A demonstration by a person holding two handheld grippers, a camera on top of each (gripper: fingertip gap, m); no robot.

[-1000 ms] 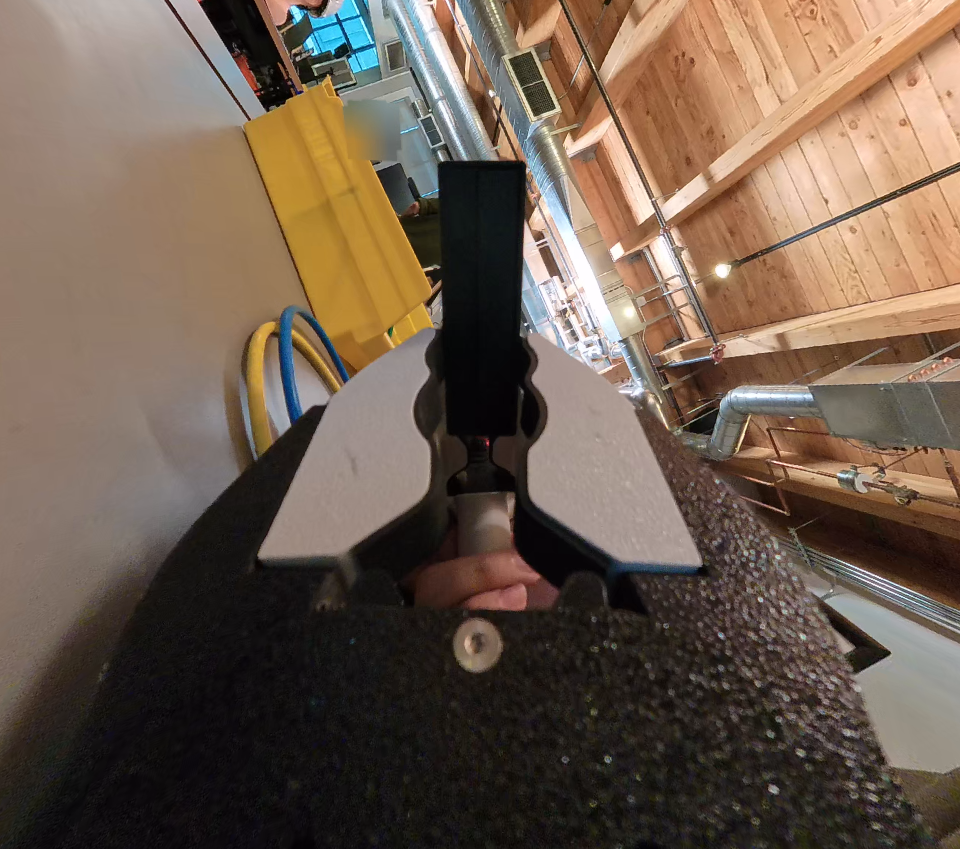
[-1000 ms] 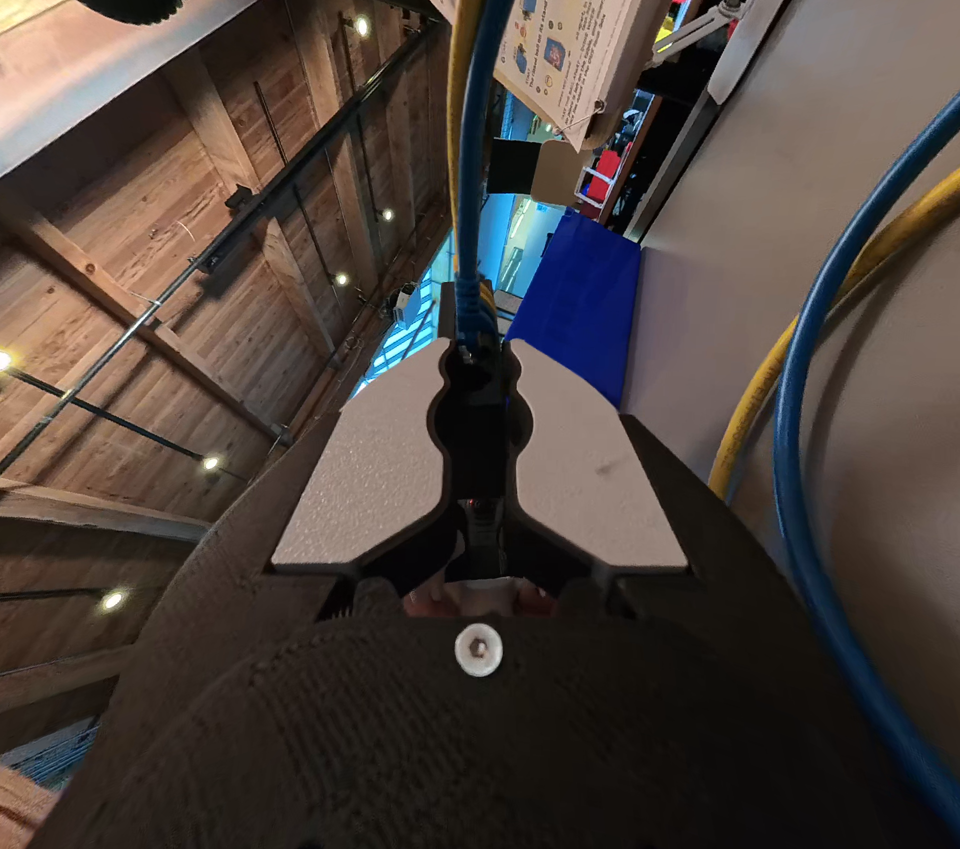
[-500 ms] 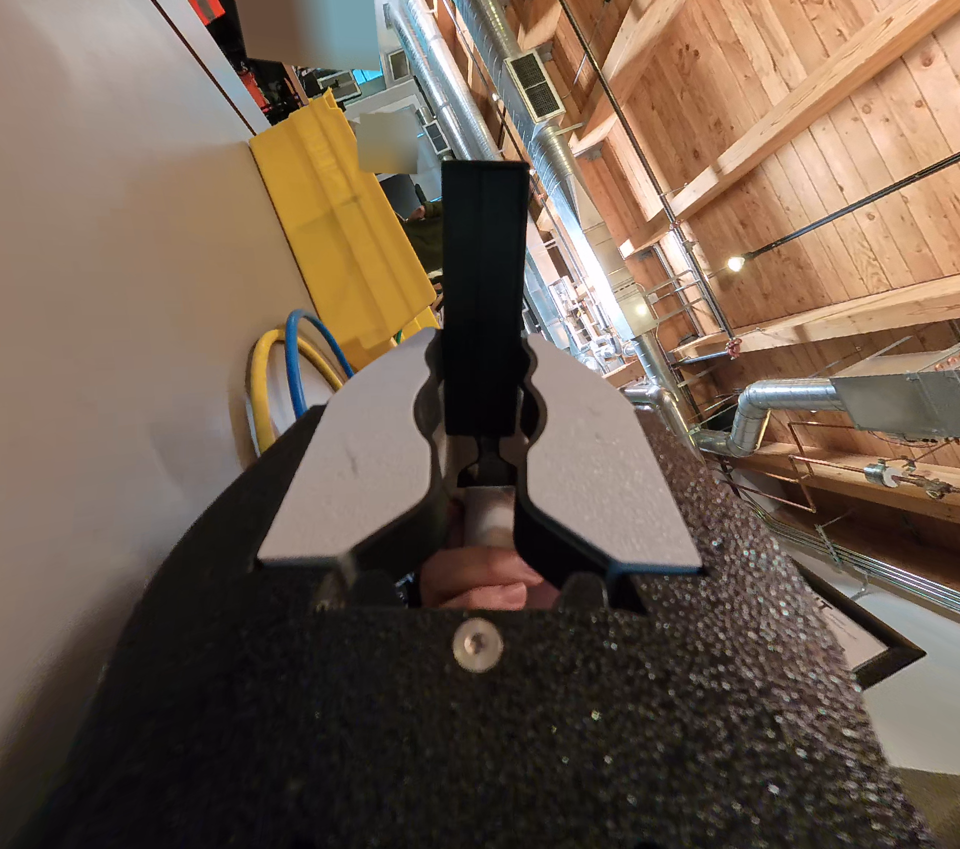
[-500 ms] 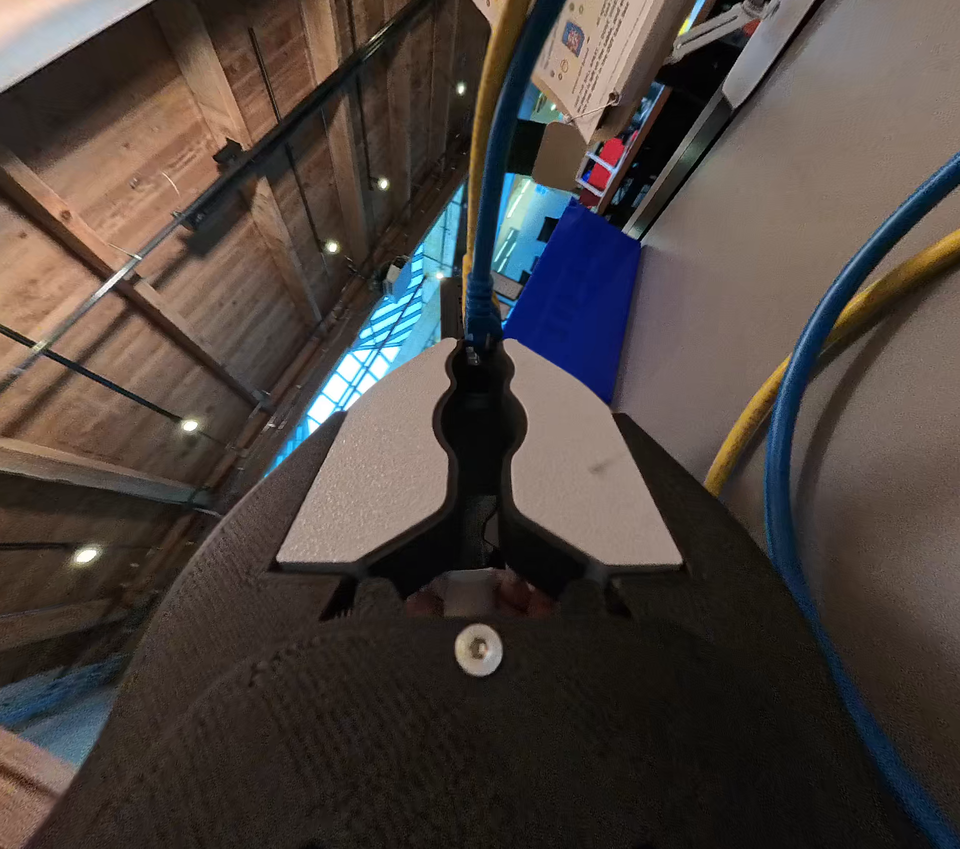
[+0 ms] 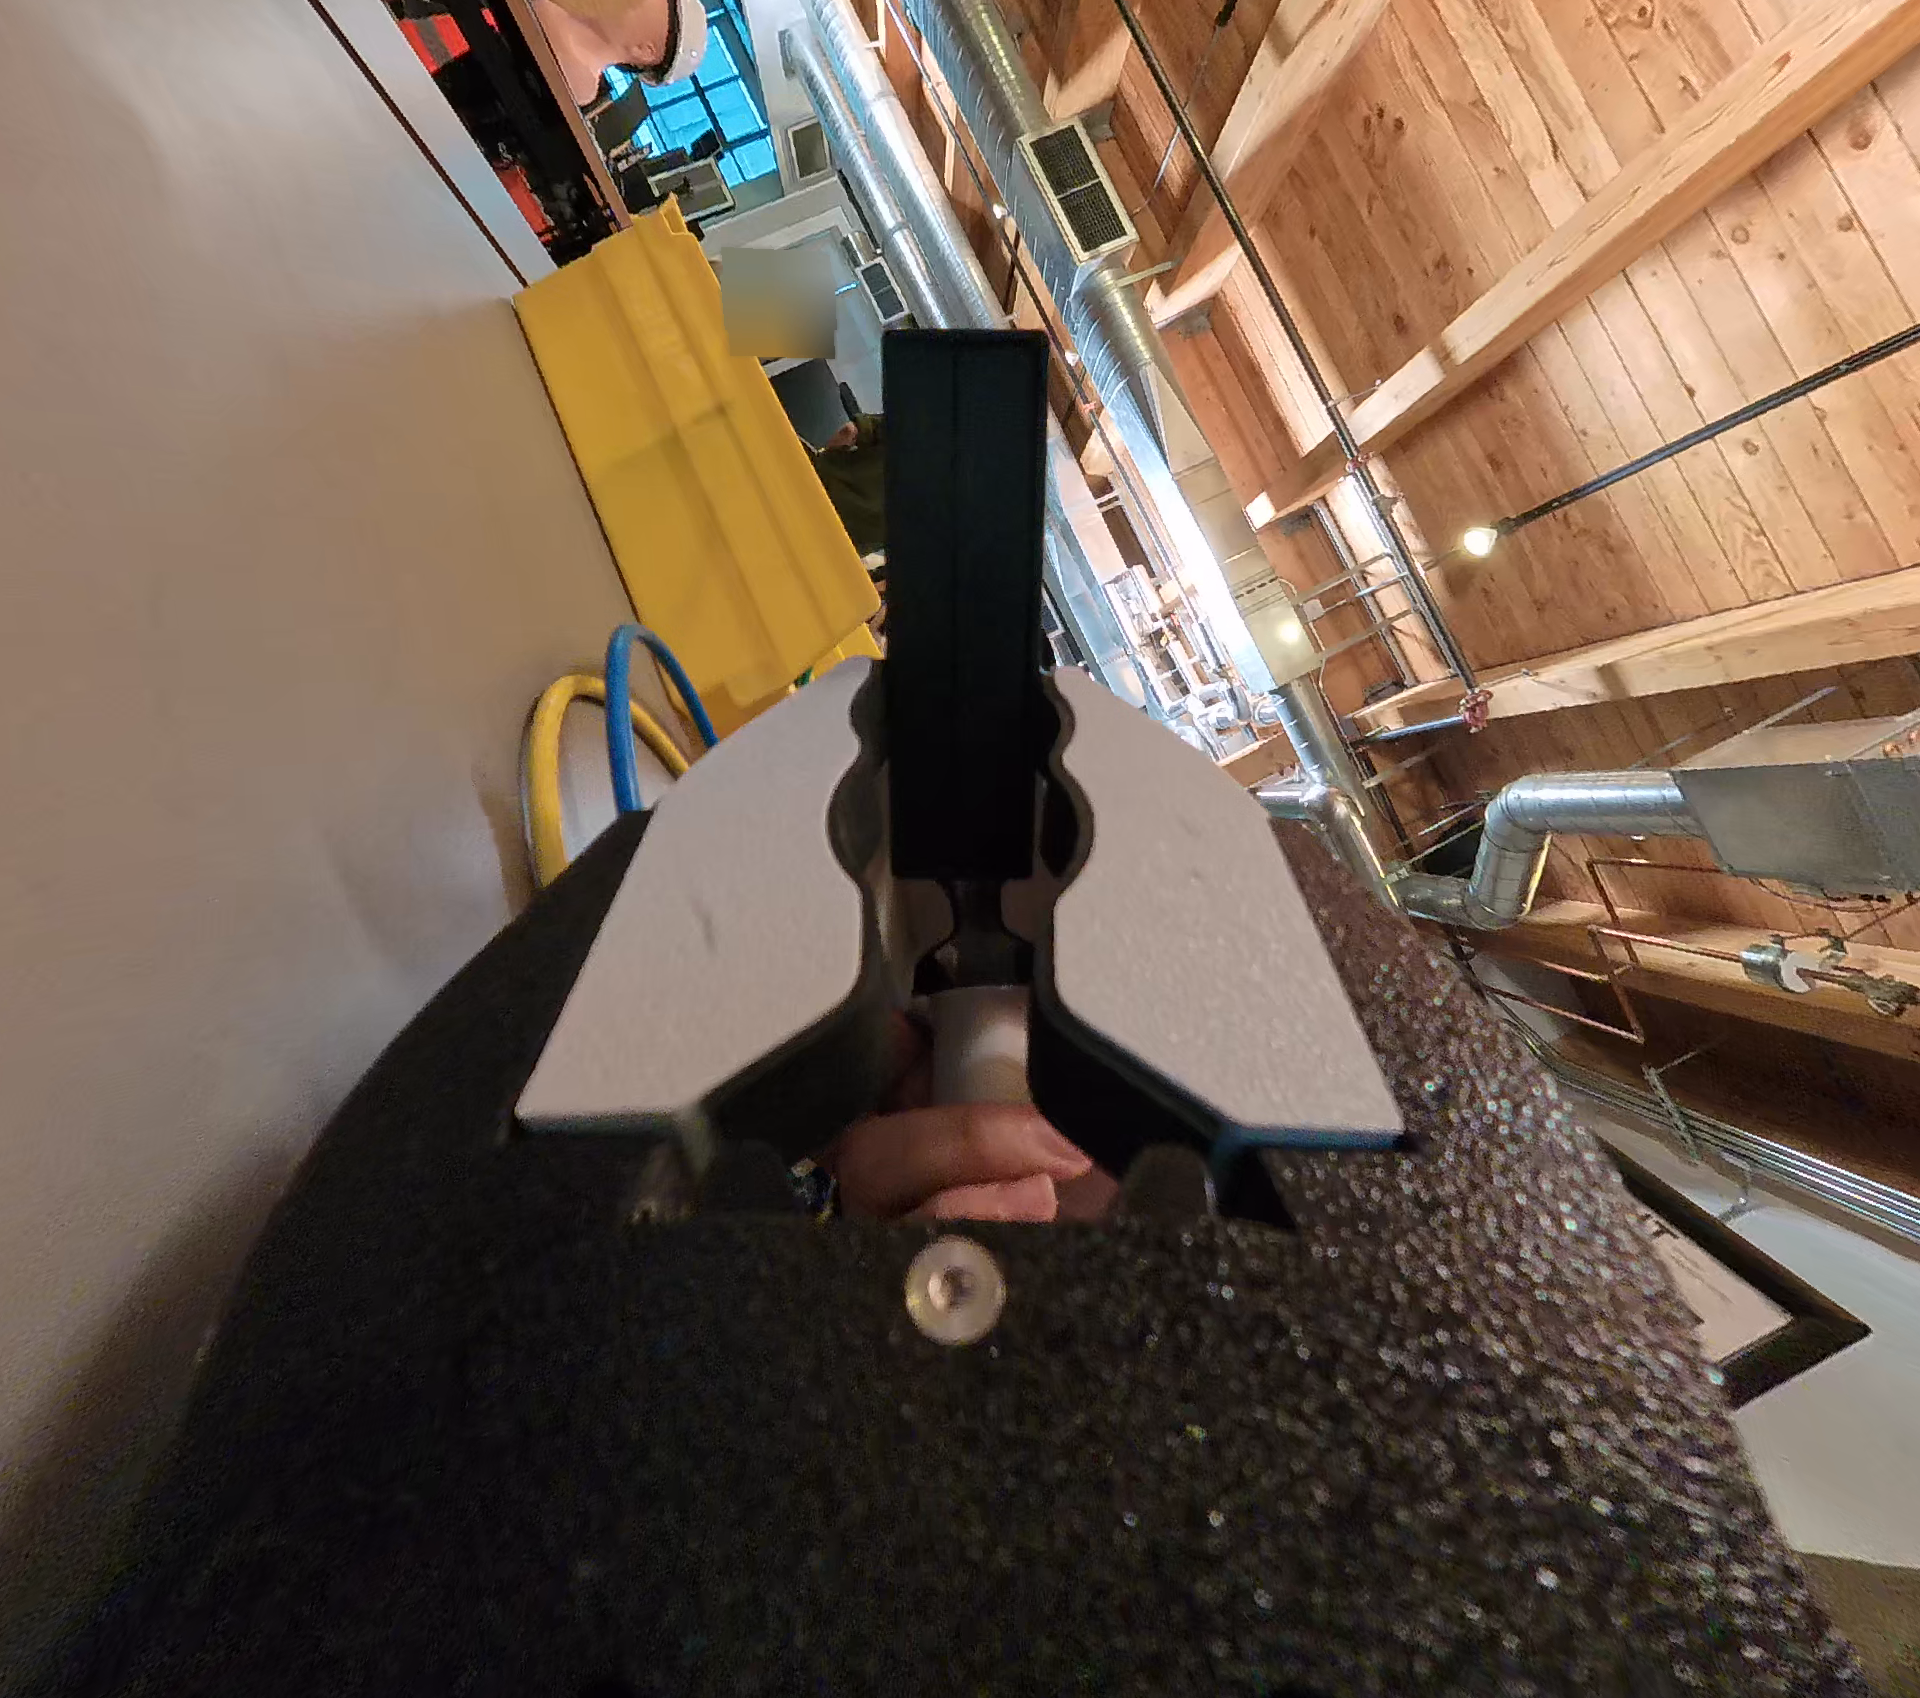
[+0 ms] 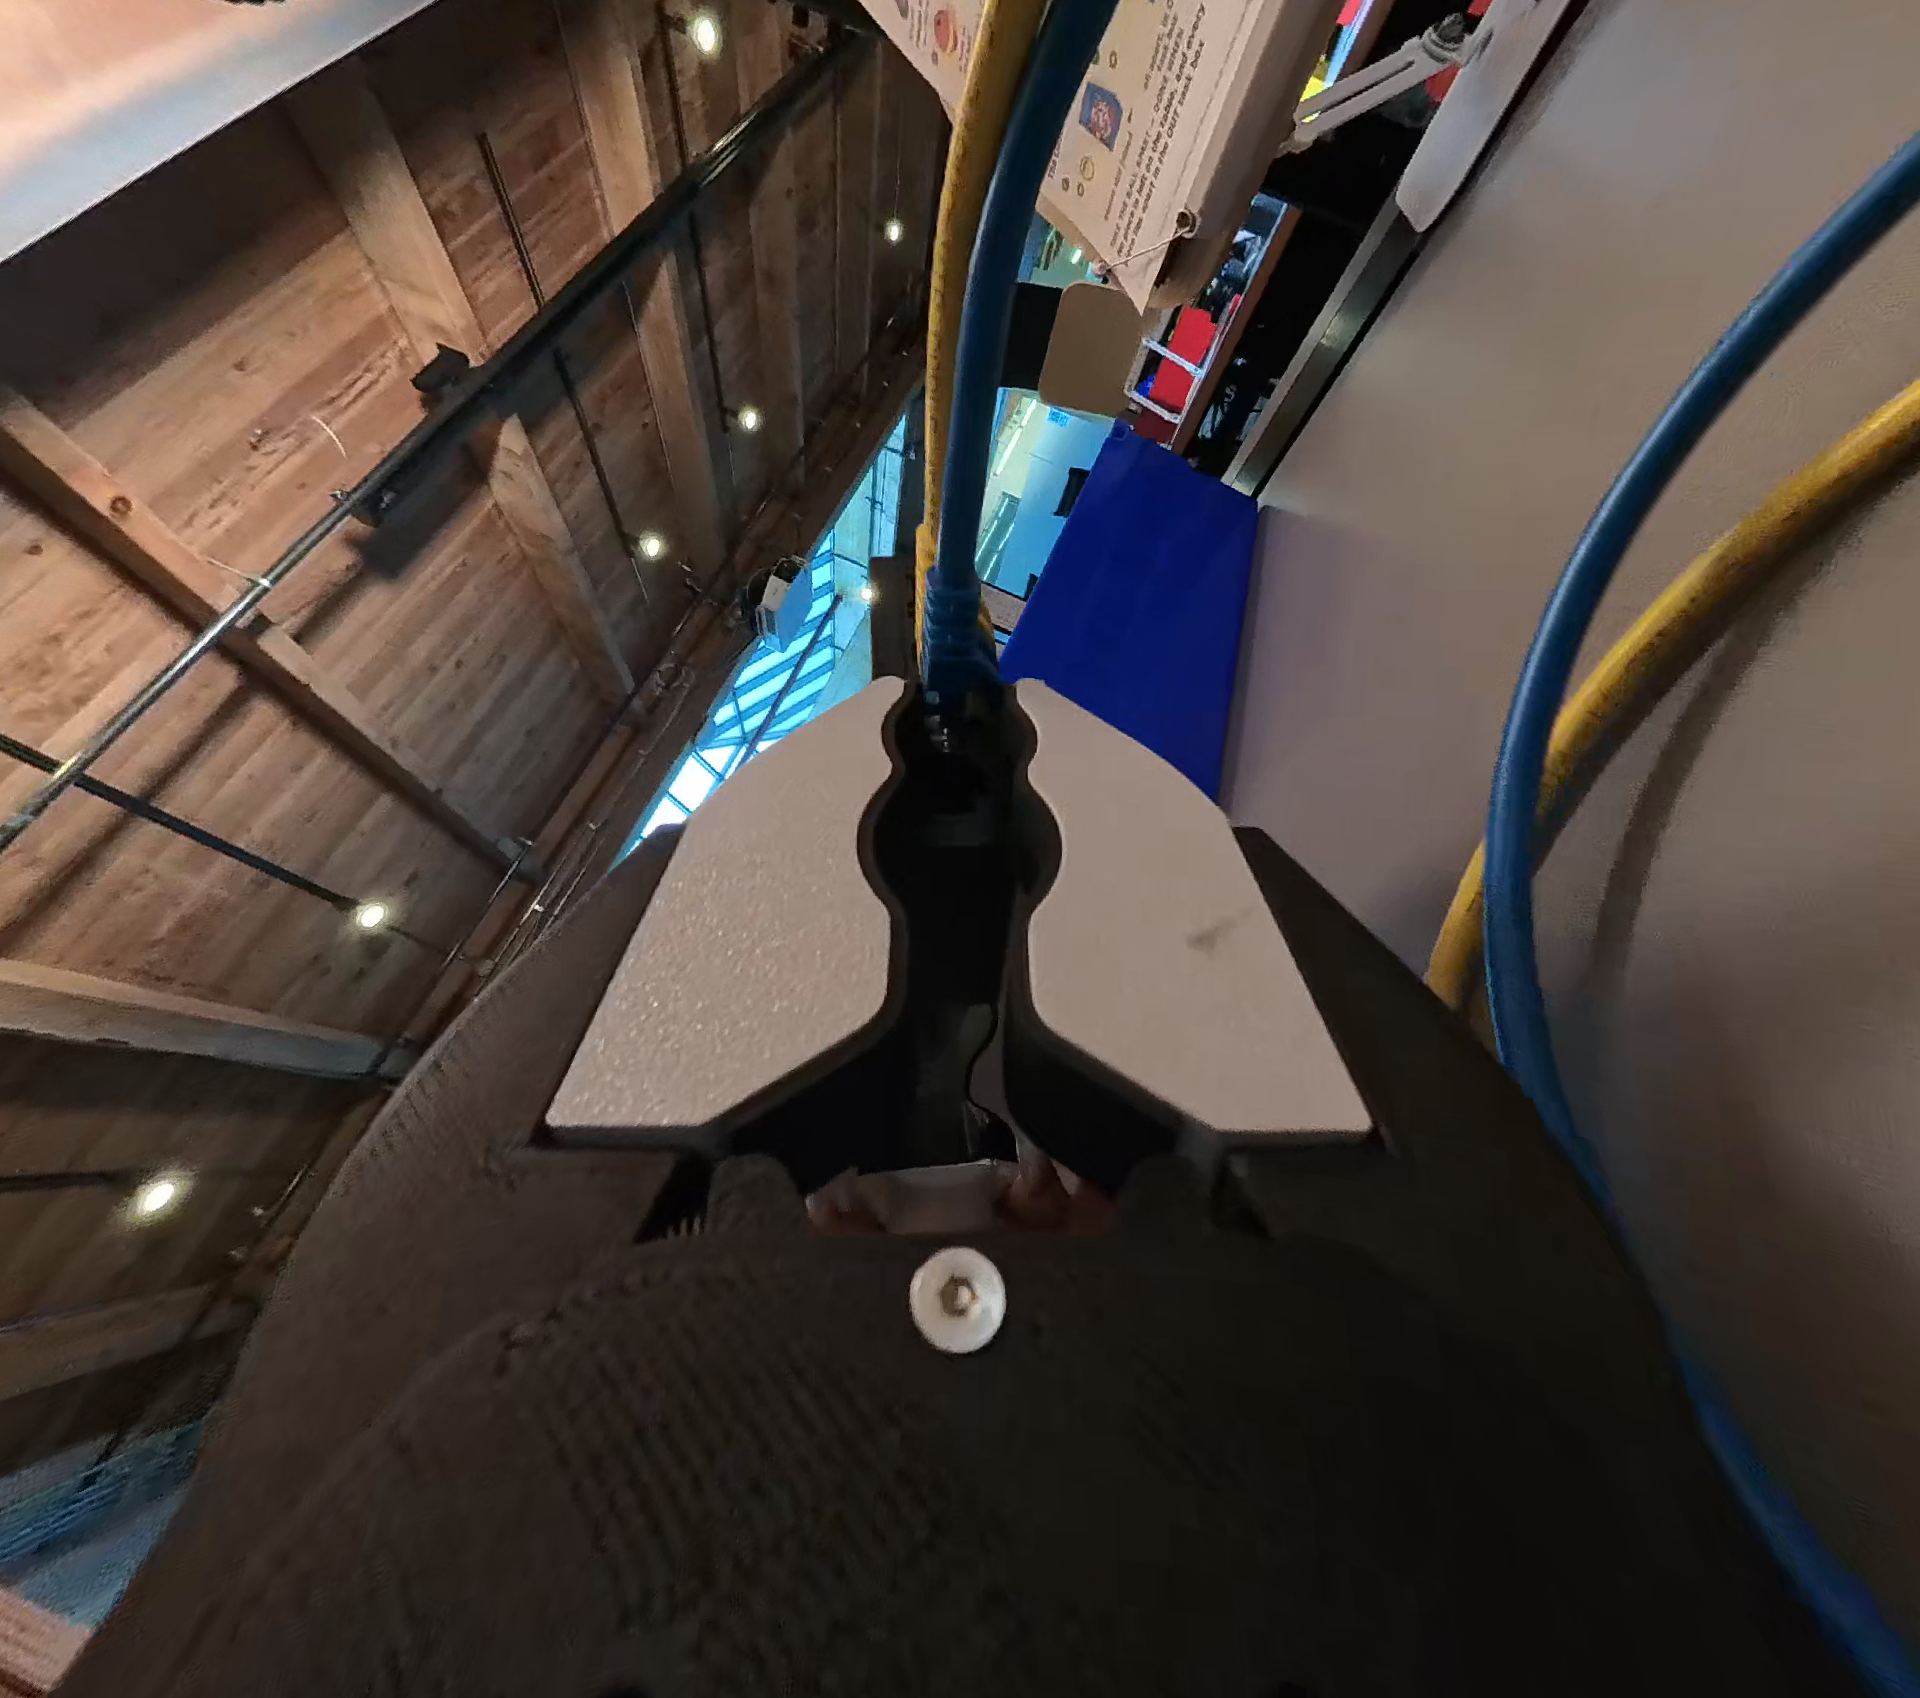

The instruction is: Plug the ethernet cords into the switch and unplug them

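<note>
Over the last second little has shifted. The left gripper (image 5: 961,703) stays clamped on the flat black plastic switch (image 5: 961,599), raised off the grey worktop (image 5: 229,609). The right gripper (image 6: 956,703) stays closed around the blue ethernet cord (image 6: 1023,173) at its plug boot, beside the yellow ethernet cord (image 6: 977,194); its tilt has changed slightly, so it is probably working that plug.

The flat black rectangular switch (image 5: 964,609) stood between the left gripper's (image 5: 961,713) jaws, projecting forward. Left of it, looped blue and yellow cables (image 5: 608,744) lay on the pale grey tabletop (image 5: 260,505), before a yellow plastic bin (image 5: 686,495). The blue ethernet cord (image 6: 1023,214) ran forward from the right gripper (image 6: 958,692), a yellow ethernet cord (image 6: 987,121) just left of it.
</note>
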